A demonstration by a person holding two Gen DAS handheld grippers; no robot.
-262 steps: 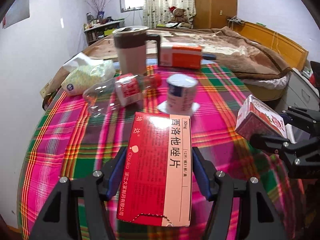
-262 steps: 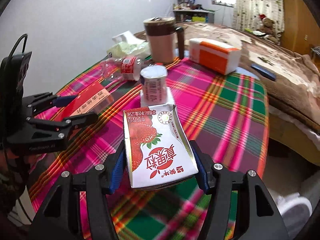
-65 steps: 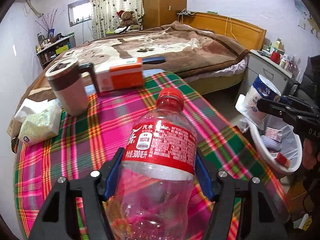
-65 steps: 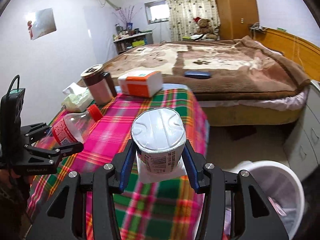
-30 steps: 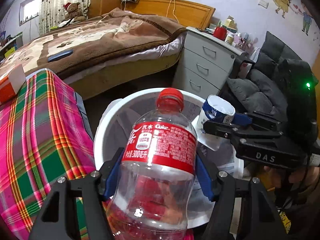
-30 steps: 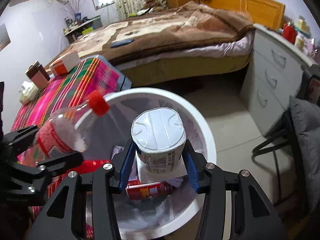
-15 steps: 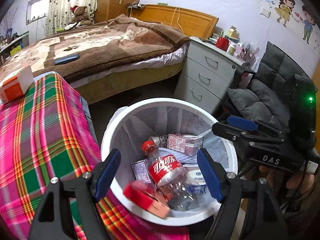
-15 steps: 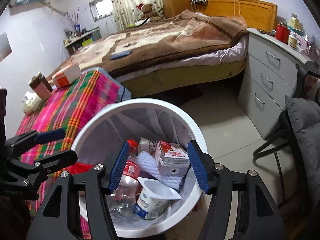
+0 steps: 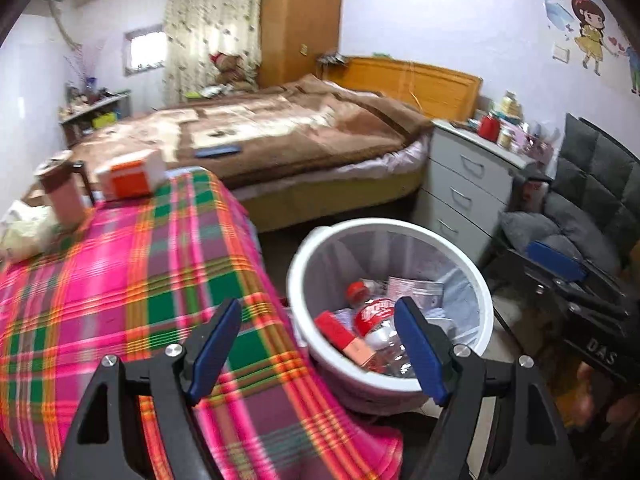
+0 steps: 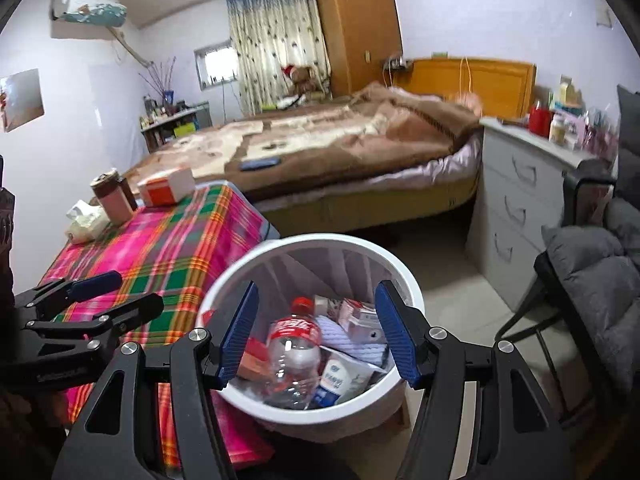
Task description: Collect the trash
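Bin (image 10: pixel 414 294) sits lower centre of the right wrist view, lower right-centre of the left wrist view, just beside the table's plaid cloth (image 9: pixel 120 264).

Change vs a second ago: both grippers carried a load then, neither does now. Coke bottle (image 10: pixel 294 344) is in the bin, cap pointing up-frame, lying on the other trash. Yogurt cup (image 10: pixel 340 378) is in there too, tipped on its side, right of the bottle. Red box (image 9: pixel 344 336) and strawberry carton (image 10: pixel 352 314) are also inside.

Left gripper (image 9: pixel 318 344): jaws spread, nothing between them, lower centre of its frame. Right gripper (image 10: pixel 318 336): same, spread and empty above the bin.

Cloth now shows only the mug (image 9: pixel 62 194), orange-white box (image 9: pixel 134 176) and tissue pack (image 9: pixel 22 232), upper left. My read: those aren't trash, so the collecting looks basically done. Can't see the near edge of the table.
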